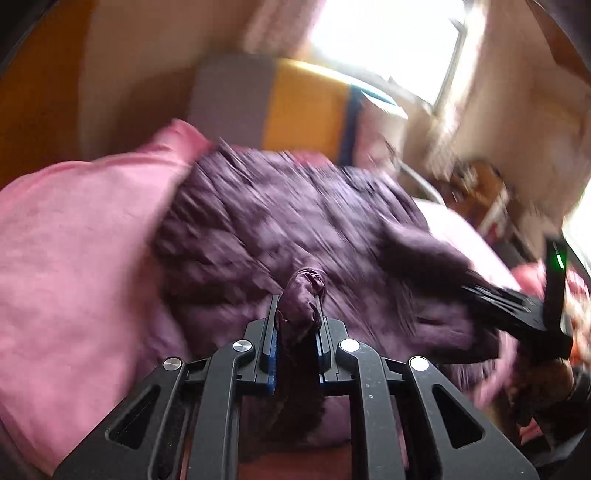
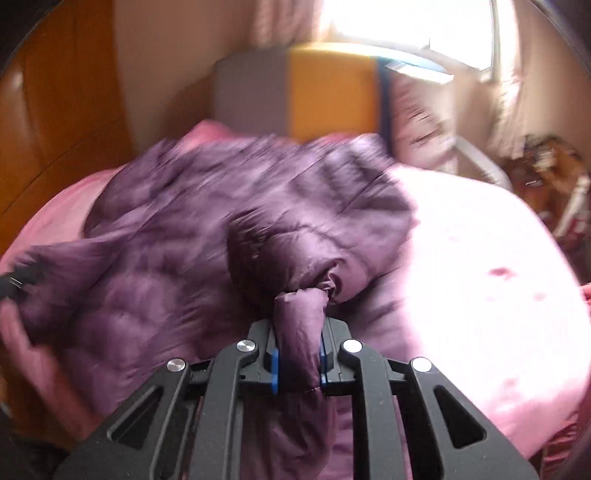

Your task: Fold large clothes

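So we've got a purple quilted jacket [image 1: 280, 221] sprawled across a bed with a pink sheet [image 1: 74, 258], and both views are pretty smeared with motion blur, so the fine details are mushy. Our left hand-held gripper [image 1: 297, 325] is clamped on a bunched-up wad of the jacket's fabric, pinched right between the blue-edged pads, with the cloth poking up past the fingertips. Same story on the other side: our right hand-held gripper [image 2: 300, 332] is clenched around a rolled fold of the jacket [image 2: 221, 221], and the fabric hangs down through the jaws below the pinch. In the left view we can see the right hand-held gripper [image 1: 517, 302] off at the right edge, a green light glowing on it, with its tip at a darker fold of the jacket. Most of the jacket lies puffed up on the bed between and ahead of the two grips. Behind the bed there's a grey-and-yellow headboard [image 2: 295, 92], a bright window [image 2: 406, 22] above it, and an orange wooden wardrobe [image 2: 66, 92] on the left.
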